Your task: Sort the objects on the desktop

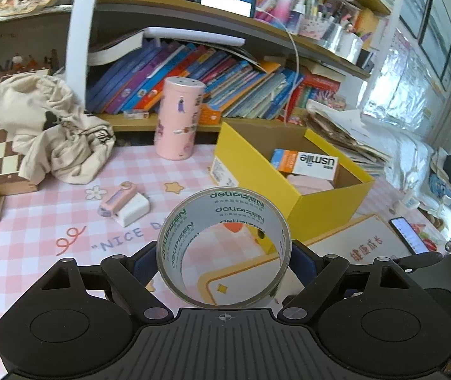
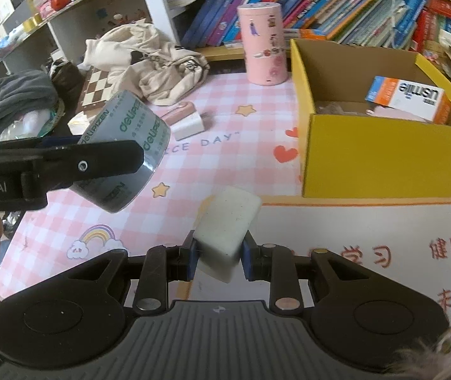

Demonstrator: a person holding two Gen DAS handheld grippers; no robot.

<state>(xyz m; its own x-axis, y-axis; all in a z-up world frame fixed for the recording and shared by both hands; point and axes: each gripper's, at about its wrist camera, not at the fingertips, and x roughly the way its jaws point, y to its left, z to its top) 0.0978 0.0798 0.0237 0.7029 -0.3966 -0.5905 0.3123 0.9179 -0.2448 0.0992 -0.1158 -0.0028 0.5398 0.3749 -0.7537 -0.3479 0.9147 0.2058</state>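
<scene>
Above the pink checked table (image 2: 193, 164), the left claw (image 1: 224, 253) pinches a tape roll (image 1: 224, 218) while the right claw (image 2: 219, 256) grips a white eraser (image 2: 228, 221), both near the yellow box (image 2: 384, 155).

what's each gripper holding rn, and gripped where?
Left gripper: tape roll, fingers clamped on its outer wall at opposite sides. Right gripper: white eraser, pinched across its near end.

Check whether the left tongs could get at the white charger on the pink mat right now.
Probably not: the left tongs are shut on the tape roll, so they are occupied, though the mat before the white charger looks free.
</scene>
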